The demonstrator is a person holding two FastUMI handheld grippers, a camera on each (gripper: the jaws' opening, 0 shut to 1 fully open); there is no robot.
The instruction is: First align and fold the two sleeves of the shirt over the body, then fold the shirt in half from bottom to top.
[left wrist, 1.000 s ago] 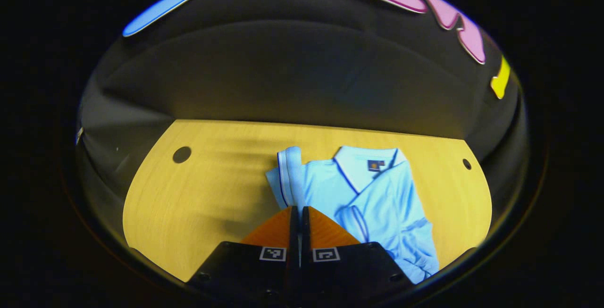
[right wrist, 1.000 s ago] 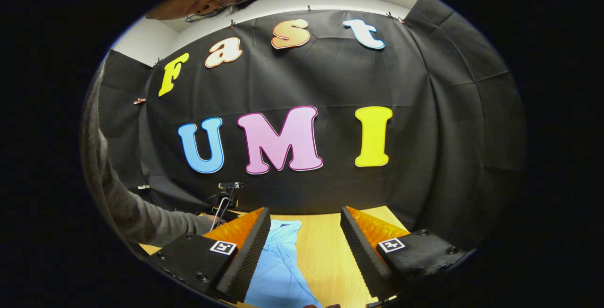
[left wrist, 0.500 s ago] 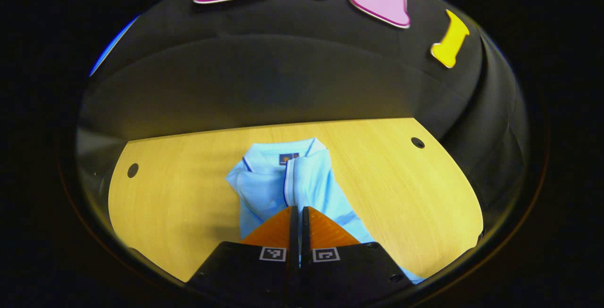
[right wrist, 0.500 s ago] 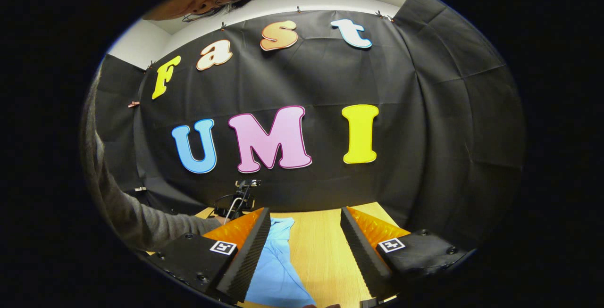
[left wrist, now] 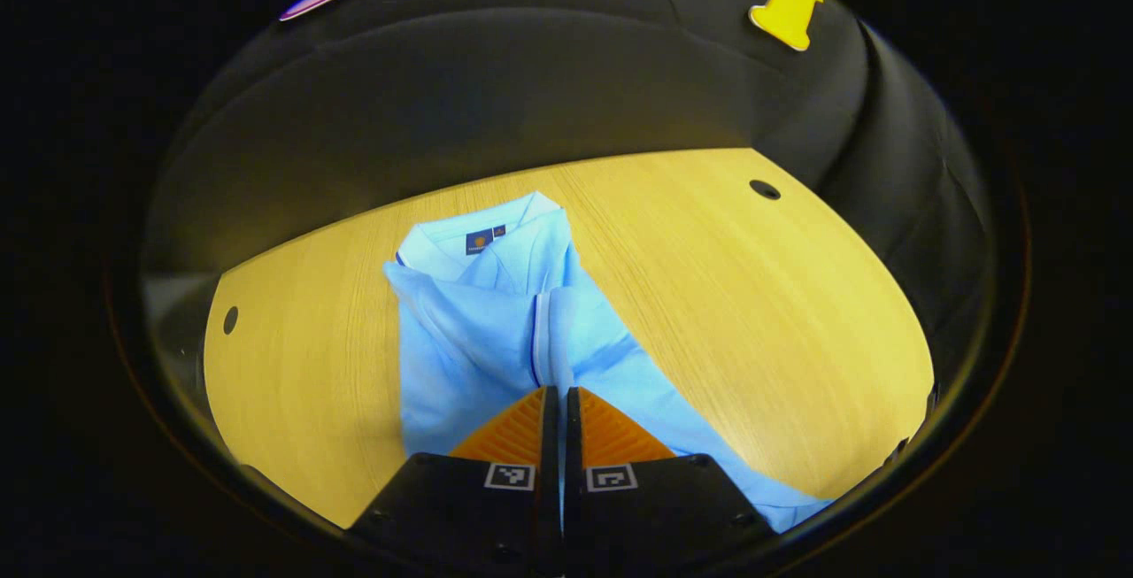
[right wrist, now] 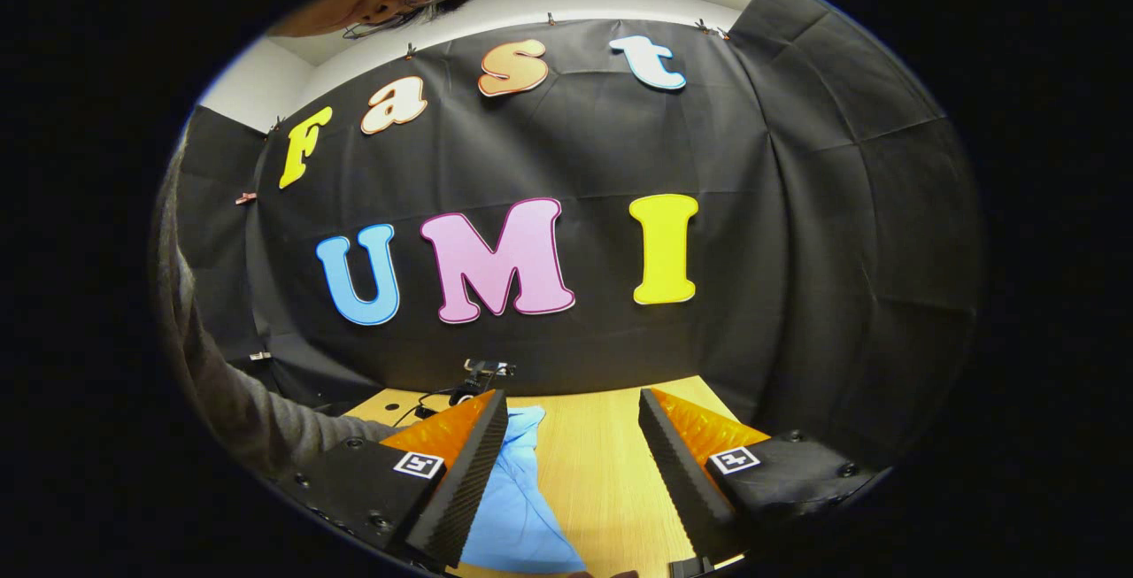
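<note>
Pale-blue shirt (left wrist: 496, 321) lies on the wooden table (left wrist: 752, 295), collar toward the wall. The left gripper (left wrist: 559, 401) pinches a sleeve (left wrist: 553, 339) over the body. The right gripper (right wrist: 571, 436) hangs wide apart, holding nothing.

The polo shirt (left wrist: 478, 330) is soft, matt cloth, lightly creased. The table (left wrist: 752, 295) is smooth, fine-grained wood with a slight sheen.

No legible text or labels
</note>
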